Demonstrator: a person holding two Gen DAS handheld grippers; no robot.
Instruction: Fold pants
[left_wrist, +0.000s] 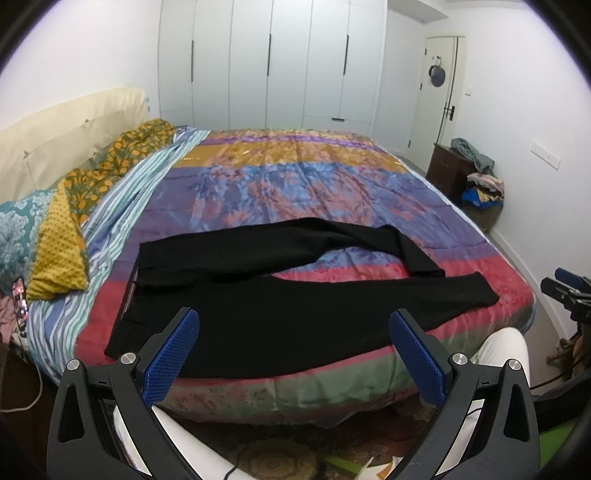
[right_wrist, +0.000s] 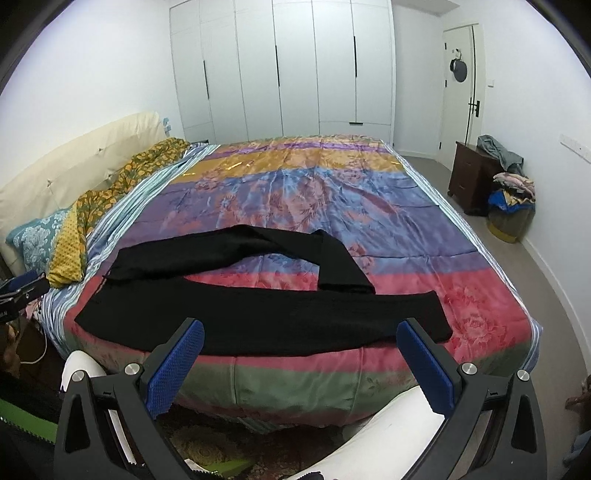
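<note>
Pants (left_wrist: 280, 306) are spread unfolded on the bed (left_wrist: 332, 192), ahead of the left hand-held gripper (left_wrist: 293, 332) and right hand-held gripper (right_wrist: 301, 341), both held apart.

Phone (left_wrist: 19, 295) at left edge, cut off

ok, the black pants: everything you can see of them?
The black pants are plain, matte dark fabric, lying unfolded on the colourful bedspread near its front edge. Waistband at the left, legs running right. The near leg lies straight; the far leg arcs away, its lower part doubled back toward the near leg's cuff. Neither gripper touches them.
</note>
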